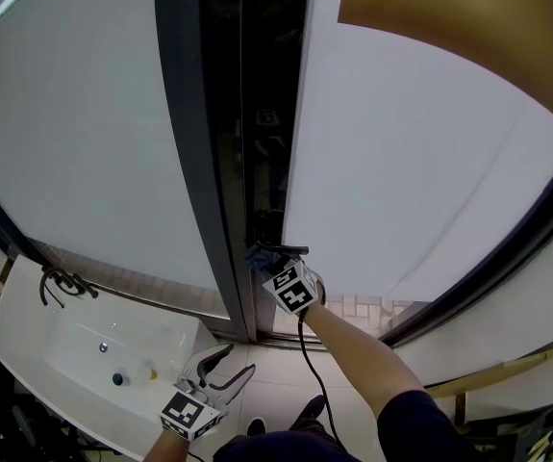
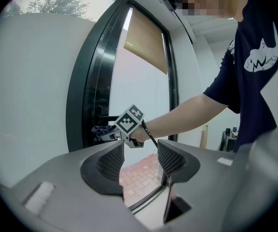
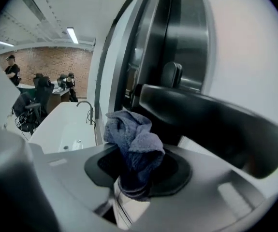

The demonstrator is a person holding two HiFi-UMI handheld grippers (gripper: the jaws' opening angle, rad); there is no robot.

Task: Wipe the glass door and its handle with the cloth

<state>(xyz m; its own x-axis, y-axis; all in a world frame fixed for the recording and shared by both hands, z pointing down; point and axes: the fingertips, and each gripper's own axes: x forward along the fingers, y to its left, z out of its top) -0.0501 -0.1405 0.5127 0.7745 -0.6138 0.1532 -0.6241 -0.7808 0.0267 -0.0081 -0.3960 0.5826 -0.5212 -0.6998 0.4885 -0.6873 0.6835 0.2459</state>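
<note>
We have the blue cloth (image 3: 131,139) bunched and pinched tight in our right claw (image 3: 135,175), its jaws closed on the wad so that a soft, looped terry tuft stands up between them. That claw is raised to the dark handle (image 3: 211,120) of the glass door (image 1: 420,162), and the cloth sits just beside the lever; we cannot tell whether it touches. We judge that we are on the handle part of the job. The wide frosted pane shows no streaks or wet marks, so we cannot say how much of it is wiped. The handle is a smooth, rounded, matt black bar on a dark metal frame, while the glass is pale, flat and milky. Our left claw (image 2: 139,161) hangs low with its ribbed jaws apart and nothing between them, near the glossy white sink (image 1: 64,345).
</note>
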